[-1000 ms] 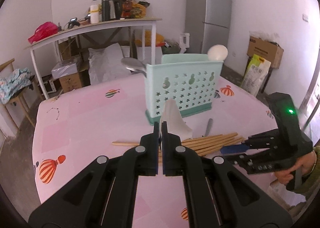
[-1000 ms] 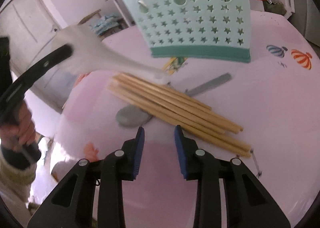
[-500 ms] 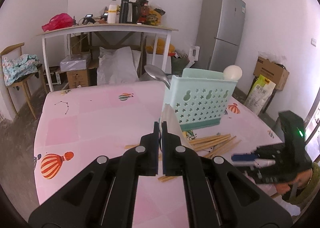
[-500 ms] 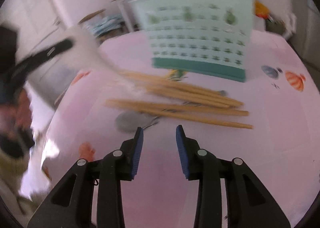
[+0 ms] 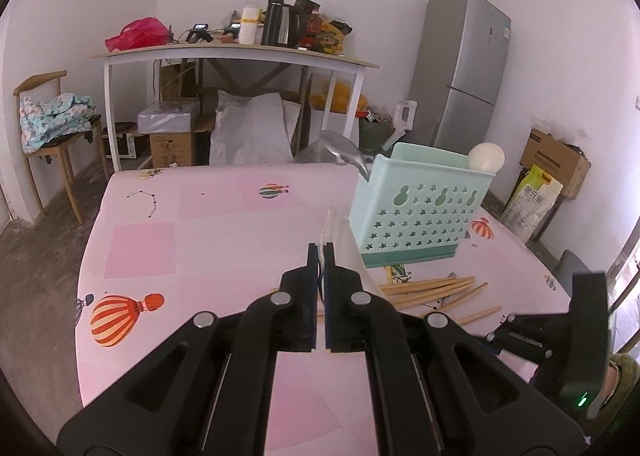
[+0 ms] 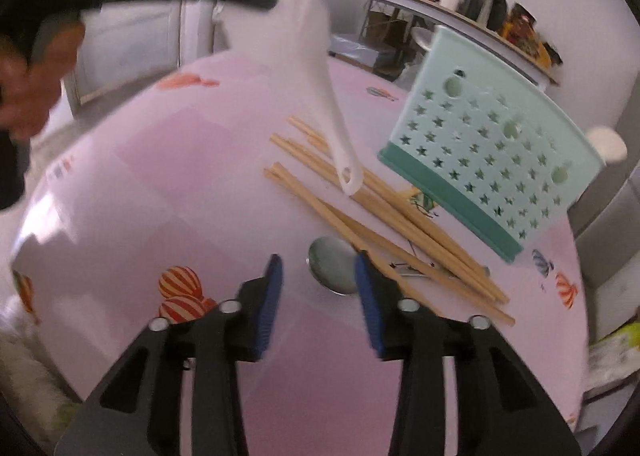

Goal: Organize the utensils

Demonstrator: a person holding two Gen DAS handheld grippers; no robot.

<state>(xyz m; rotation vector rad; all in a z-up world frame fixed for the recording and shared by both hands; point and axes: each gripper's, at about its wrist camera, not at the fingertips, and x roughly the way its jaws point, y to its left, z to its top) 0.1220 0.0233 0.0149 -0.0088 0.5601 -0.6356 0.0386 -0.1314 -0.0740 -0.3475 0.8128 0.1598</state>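
My left gripper (image 5: pixel 320 252) is shut on the bowl end of a white plastic spoon (image 6: pixel 320 68). It holds the spoon in the air, and the handle end hangs over several wooden chopsticks (image 6: pixel 400 216) scattered on the pink table. My right gripper (image 6: pixel 319 272) points down at the table with its jaws closing. The bowl of a metal spoon (image 6: pixel 332 270) lies on the cloth in the gap between its fingers, and the pads are not touching it. A mint-green perforated caddy (image 5: pixel 424 212) stands behind the chopsticks. It holds a metal ladle (image 5: pixel 344 152) and a white round-headed utensil (image 5: pixel 486 158).
The table (image 5: pixel 200 240) has a pink cloth printed with balloons. Behind it stand a white side table (image 5: pixel 240 56) loaded with bottles and a kettle, a chair (image 5: pixel 52 128), cardboard boxes and a grey fridge (image 5: pixel 468 72). A hand (image 6: pixel 28 88) grips the left tool.
The right gripper has swung and rolled over to the metal spoon's bowl. The chopsticks, once a tight bundle, now lie spread out. The left gripper has shifted with the white spoon still held.
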